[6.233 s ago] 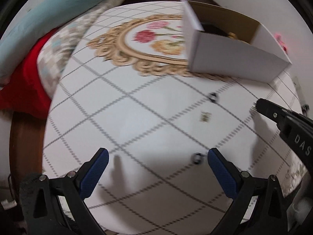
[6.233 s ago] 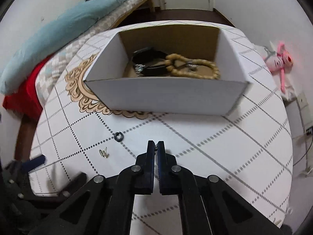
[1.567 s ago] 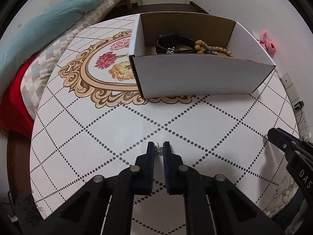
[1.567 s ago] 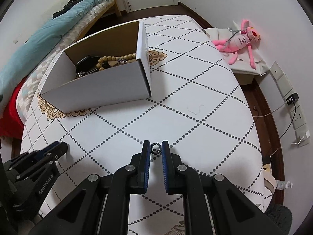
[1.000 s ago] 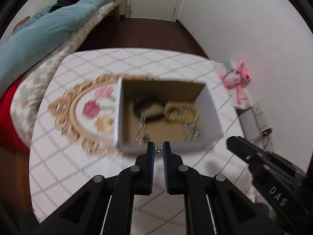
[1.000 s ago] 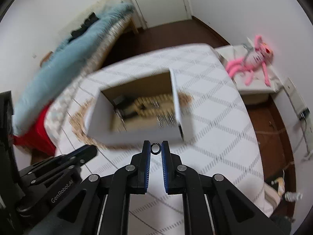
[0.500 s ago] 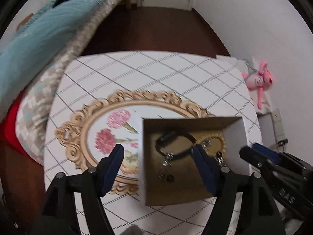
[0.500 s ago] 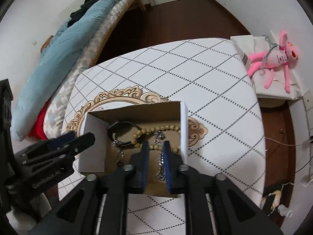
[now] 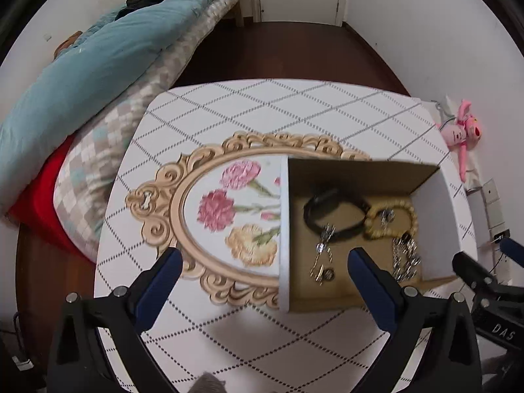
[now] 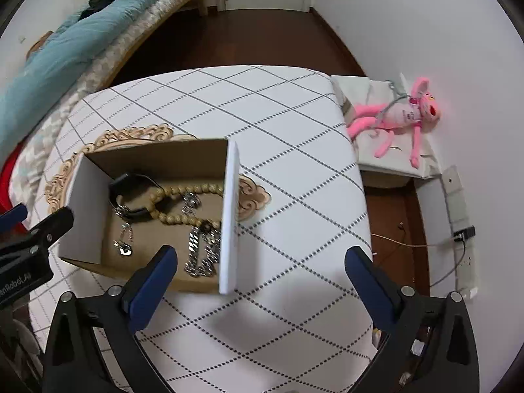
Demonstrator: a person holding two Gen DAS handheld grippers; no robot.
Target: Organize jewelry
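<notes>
A white cardboard box (image 9: 284, 229) with a brown inside stands on the table (image 9: 229, 104); it also shows in the right wrist view (image 10: 229, 216). In it lie a black bracelet (image 9: 334, 216), a wooden bead bracelet (image 9: 393, 219), a silver chain (image 9: 404, 258) and small earrings (image 9: 322, 270). My left gripper (image 9: 262, 275) is open and empty, held above the box's left wall. My right gripper (image 10: 260, 271) is open and empty, above the box's right wall. The bead bracelet (image 10: 183, 206) and the chain (image 10: 201, 252) show from the right wrist too.
The tablecloth has a gold oval frame print with flowers (image 9: 229, 209). A bed with a teal quilt (image 9: 98, 52) lies to the left. A pink plush toy (image 10: 399, 114) lies on a low white stand (image 10: 386, 160) to the right. Wall sockets and cables (image 10: 458, 232) are by the right wall.
Both grippers held small pieces above the box a second ago. The left one opened half a second ago, the right one since then. Both are now empty, with the pieces in the box.
</notes>
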